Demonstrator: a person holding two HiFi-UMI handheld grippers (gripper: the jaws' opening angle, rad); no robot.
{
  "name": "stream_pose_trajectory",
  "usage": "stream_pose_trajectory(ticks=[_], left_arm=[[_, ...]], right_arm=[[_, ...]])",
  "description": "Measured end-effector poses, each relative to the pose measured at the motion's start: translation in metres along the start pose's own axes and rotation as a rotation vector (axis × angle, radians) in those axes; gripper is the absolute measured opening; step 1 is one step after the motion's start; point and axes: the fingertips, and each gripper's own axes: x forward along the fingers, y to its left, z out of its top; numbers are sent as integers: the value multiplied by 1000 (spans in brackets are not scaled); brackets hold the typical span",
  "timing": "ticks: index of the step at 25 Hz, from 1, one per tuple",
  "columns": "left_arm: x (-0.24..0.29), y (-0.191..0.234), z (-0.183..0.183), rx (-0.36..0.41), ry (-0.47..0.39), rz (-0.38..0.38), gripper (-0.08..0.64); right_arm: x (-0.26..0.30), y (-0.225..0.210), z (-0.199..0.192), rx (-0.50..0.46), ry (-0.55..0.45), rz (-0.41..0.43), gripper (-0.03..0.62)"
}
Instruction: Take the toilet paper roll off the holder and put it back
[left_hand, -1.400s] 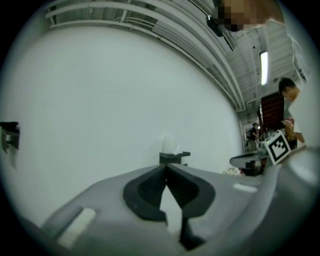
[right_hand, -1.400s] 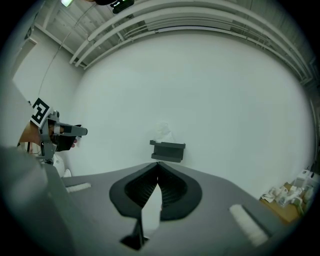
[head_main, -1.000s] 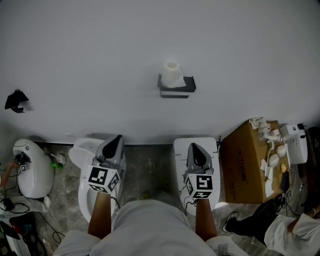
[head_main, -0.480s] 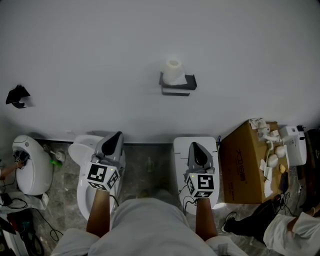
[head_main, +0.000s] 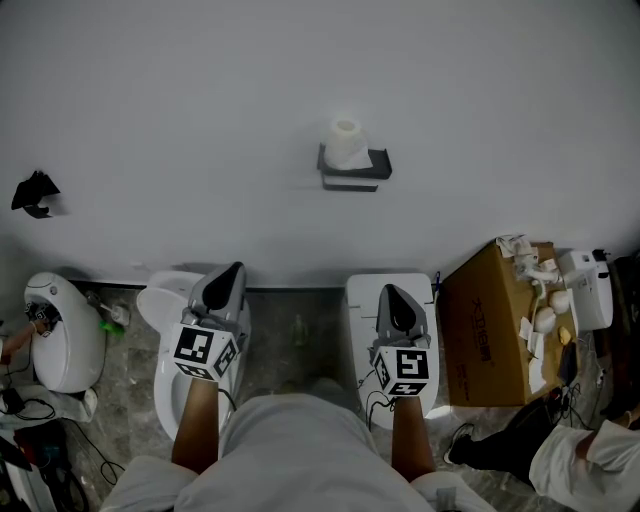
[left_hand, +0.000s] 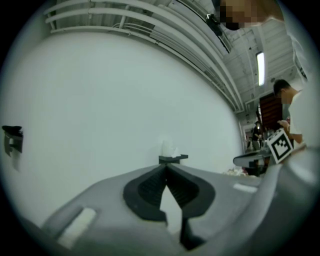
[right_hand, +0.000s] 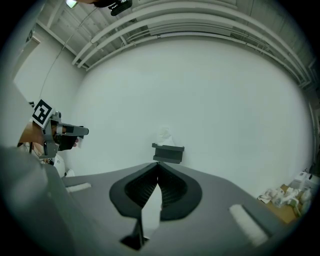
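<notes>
Two hand-held grippers, one roll, one holder.

- Toilet paper roll (head_main: 346, 143): upper centre of the head view. It stands on end on top of the dark holder (head_main: 357, 173), which is fixed to the white wall (head_main: 180, 110). Long axis vertical, core opening facing up.
- Left gripper (head_main: 235, 272): lower left of centre. Jaws closed tip to tip with nothing between them. Aimed at the wall, well apart from the roll.
- Right gripper (head_main: 388, 293): lower right of centre. Jaws likewise pressed together and empty, pointing toward the wall beneath the holder.
- Each gripper view shows the roll small, just above the meeting jaw tips.
- Floor level: one white toilet (head_main: 160, 312) under the left gripper, a second toilet (head_main: 358, 330) under the right, and a cardboard box (head_main: 480, 340) at right.
</notes>
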Motion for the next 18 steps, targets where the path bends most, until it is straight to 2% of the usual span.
stream_pose_trajectory(ticks=[18], left_arm=[[5, 6, 0, -8, 3, 3, 0]], right_arm=[[8, -5, 1, 0, -1, 11, 2]])
